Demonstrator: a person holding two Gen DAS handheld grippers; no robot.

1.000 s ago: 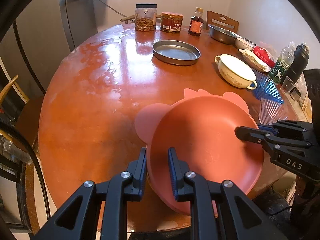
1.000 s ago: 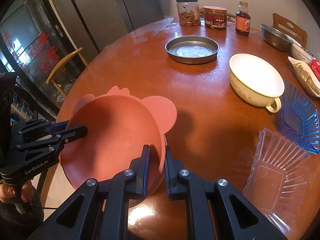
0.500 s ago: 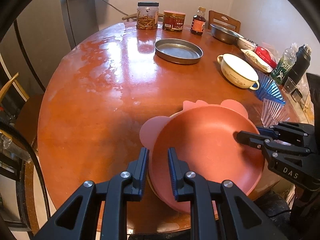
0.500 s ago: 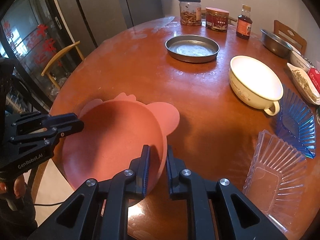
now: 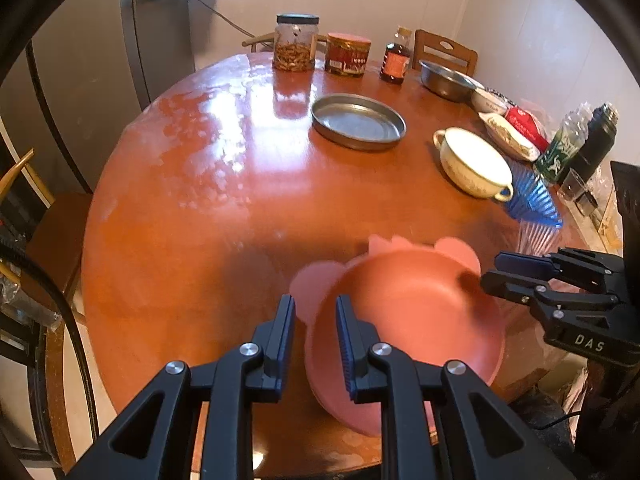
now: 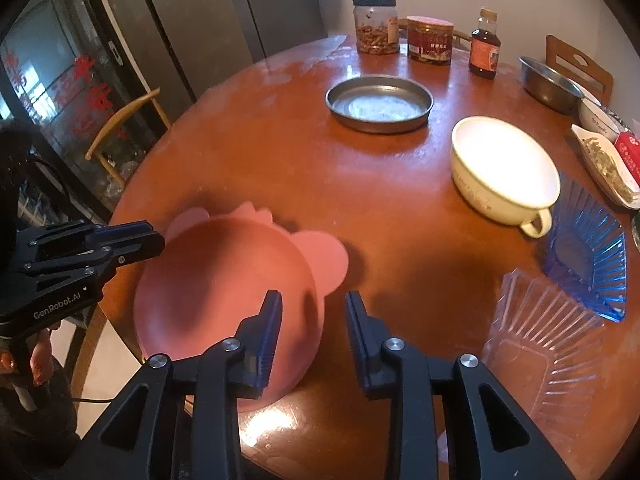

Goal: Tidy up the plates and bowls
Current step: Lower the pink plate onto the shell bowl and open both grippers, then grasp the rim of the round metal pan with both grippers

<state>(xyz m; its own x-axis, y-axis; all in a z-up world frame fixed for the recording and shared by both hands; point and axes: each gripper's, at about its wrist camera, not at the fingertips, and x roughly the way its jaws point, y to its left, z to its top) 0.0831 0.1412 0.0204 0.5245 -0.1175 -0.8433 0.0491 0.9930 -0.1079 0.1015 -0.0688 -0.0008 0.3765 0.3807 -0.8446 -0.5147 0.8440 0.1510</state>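
The left hand-held gripper (image 5: 314,340) is pinching the pink bowl's (image 5: 404,320) rim; the right hand-held gripper (image 6: 312,328) is opening, its pads clear of the rim above the tabletop (image 5: 200,220).

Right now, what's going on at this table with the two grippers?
A person is tidying dishes on a round wooden table with two handheld grippers. The left gripper has its jaws on the near rim of a pink eared bowl. The right gripper is opening, its jaws spread either side of the opposite rim without pressing it. A metal pan and cream bowl wait farther back.
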